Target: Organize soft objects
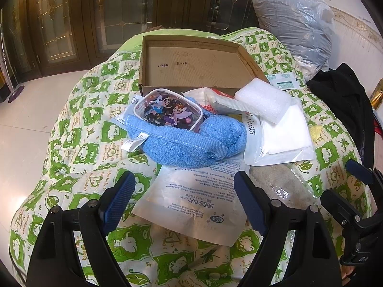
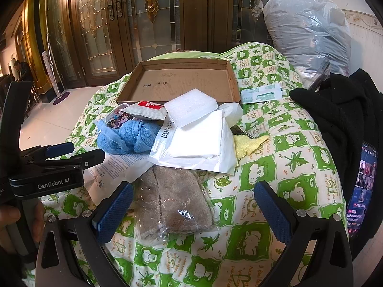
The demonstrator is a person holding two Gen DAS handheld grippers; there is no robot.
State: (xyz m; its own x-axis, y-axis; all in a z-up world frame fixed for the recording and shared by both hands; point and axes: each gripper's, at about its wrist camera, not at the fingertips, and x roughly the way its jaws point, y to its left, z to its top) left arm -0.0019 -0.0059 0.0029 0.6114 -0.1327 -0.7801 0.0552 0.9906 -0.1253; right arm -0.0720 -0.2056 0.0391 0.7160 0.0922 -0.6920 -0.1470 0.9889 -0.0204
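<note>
A shallow cardboard box (image 1: 191, 64) (image 2: 177, 83) sits empty at the back of the green patterned quilt (image 1: 79, 129). In front of it is a pile: a blue towel (image 1: 186, 141) (image 2: 129, 136) with a cartoon pouch (image 1: 167, 112) on top, a white foam block (image 1: 263, 100) (image 2: 191, 106), and a clear bag of white cloth (image 1: 282, 136) (image 2: 198, 141). My left gripper (image 1: 184, 198) (image 2: 88, 151) is open above a printed white pouch (image 1: 191, 203). My right gripper (image 2: 194, 210) (image 1: 347, 186) is open above a brown fuzzy item in plastic wrap (image 2: 172, 205) (image 1: 280, 186).
A yellow cloth (image 2: 249, 146) pokes out under the clear bag. A red-and-white packet (image 2: 148, 111) and a small green packet (image 2: 261, 94) lie by the box. A black garment (image 2: 340, 119), a lit phone (image 2: 361, 186) and a grey plastic sack (image 2: 308, 28) crowd the right. Tiled floor (image 1: 24, 110) lies left.
</note>
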